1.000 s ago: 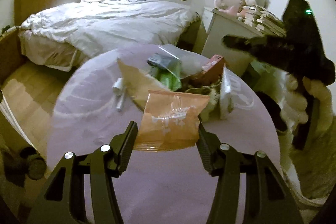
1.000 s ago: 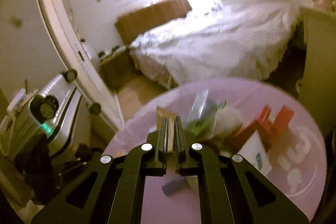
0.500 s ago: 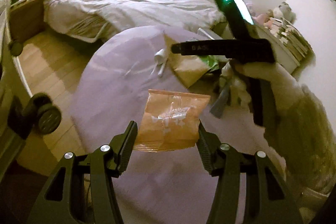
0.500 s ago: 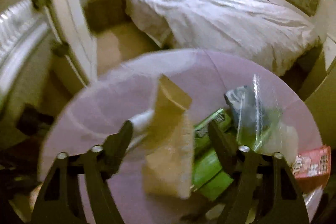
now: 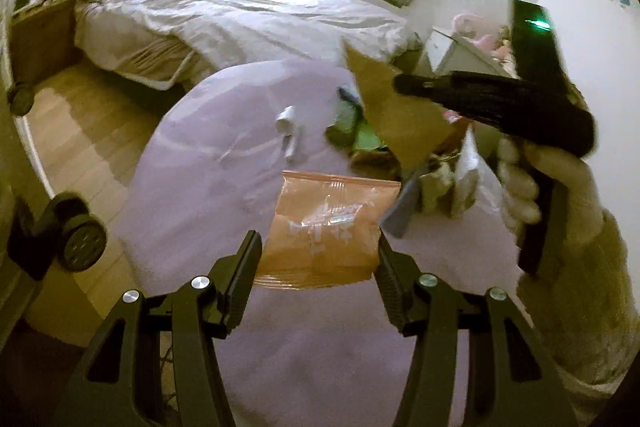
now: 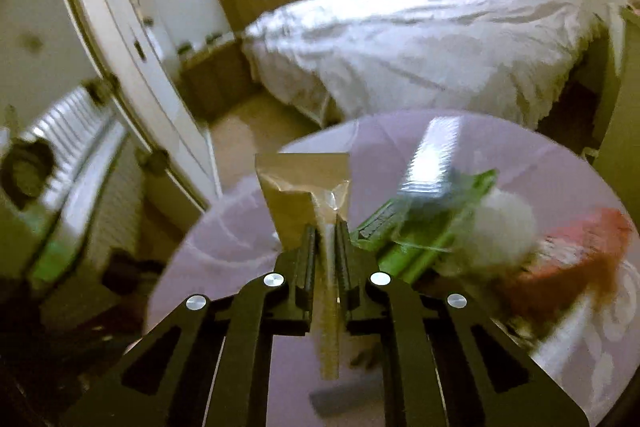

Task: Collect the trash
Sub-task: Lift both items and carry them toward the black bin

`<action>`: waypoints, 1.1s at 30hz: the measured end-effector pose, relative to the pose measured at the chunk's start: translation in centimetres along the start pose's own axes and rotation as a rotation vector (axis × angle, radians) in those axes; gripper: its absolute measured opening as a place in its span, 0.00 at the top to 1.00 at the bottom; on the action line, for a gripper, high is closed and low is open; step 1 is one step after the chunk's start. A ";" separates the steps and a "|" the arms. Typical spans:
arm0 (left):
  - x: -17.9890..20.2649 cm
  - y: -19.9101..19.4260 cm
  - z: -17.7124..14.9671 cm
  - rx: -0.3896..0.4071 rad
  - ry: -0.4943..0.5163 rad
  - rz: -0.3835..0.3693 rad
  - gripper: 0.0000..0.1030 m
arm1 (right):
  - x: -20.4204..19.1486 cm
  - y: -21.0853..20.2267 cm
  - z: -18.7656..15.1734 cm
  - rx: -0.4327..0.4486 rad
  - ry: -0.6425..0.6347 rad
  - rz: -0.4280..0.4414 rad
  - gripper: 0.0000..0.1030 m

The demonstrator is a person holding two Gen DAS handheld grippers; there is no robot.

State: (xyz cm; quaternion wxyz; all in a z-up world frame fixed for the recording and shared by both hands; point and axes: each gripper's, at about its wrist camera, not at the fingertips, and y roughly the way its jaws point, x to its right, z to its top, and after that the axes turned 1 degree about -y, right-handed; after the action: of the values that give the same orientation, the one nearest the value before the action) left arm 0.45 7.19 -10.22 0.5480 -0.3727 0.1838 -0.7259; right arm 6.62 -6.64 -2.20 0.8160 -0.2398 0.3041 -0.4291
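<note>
My left gripper [image 5: 318, 255] is shut on an orange snack bag [image 5: 328, 227] and holds it above the round purple table [image 5: 208, 163]. My right gripper [image 6: 325, 227] is shut on a brown paper bag [image 6: 300, 187], lifted off the table; it also shows in the left wrist view [image 5: 396, 119], pinched by the right gripper's black fingers [image 5: 480, 99]. A trash pile lies on the table: green wrappers [image 6: 420, 231], a white wad [image 6: 504, 223], a red box [image 6: 572, 259].
A small white tube [image 5: 288, 127] lies on the table left of the pile. A bed with white bedding [image 5: 224, 15] stands behind the table. A suitcase wheel [image 5: 82, 239] is at the left, over the wooden floor. A white nightstand [image 5: 460, 55] stands at the right.
My right gripper has closed on the brown paper bag and lifted it off the pile. My left gripper still holds the orange bag, its view shifted slightly.
</note>
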 end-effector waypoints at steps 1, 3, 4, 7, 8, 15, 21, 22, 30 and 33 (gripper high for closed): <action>0.5 0.0 0.2 0.002 0.010 -0.009 0.47 | 0.3 -1.3 -0.2 0.021 0.015 0.011 0.89; 1.8 0.1 0.9 0.009 0.036 -0.030 0.47 | 1.8 -4.5 -0.7 0.074 0.059 0.027 0.89; 2.6 0.3 1.2 0.012 0.051 -0.040 0.47 | 2.9 -6.5 -1.2 0.105 0.089 0.029 0.89; 5.2 1.0 2.3 0.017 0.094 -0.084 0.47 | 6.2 -11.5 -2.9 0.179 0.169 -0.021 0.89; 6.1 1.3 2.6 0.015 0.108 -0.101 0.47 | 7.6 -13.4 -3.7 0.203 0.197 -0.057 0.89; 16.2 5.5 4.7 0.005 0.258 -0.269 0.47 | 16.5 -22.4 -9.8 0.311 0.378 -0.298 0.89; 25.4 9.7 4.5 -0.049 0.378 -0.431 0.47 | 23.1 -26.8 -15.2 0.359 0.566 -0.445 0.89; 26.9 10.5 4.4 -0.063 0.391 -0.457 0.47 | 24.1 -27.4 -16.1 0.363 0.595 -0.465 0.89; 35.9 16.6 2.8 -0.212 0.458 -0.578 0.47 | 29.6 -28.9 -22.0 0.376 0.761 -0.574 0.89; 38.6 18.9 1.9 -0.267 0.492 -0.588 0.47 | 31.5 -29.0 -24.0 0.376 0.814 -0.592 0.89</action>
State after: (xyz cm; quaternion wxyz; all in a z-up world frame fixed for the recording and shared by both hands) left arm 9.63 -34.81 -8.66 0.2036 -0.2926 0.2876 -0.8889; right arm -12.20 -51.45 -9.20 0.5052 0.0208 0.4333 -0.7461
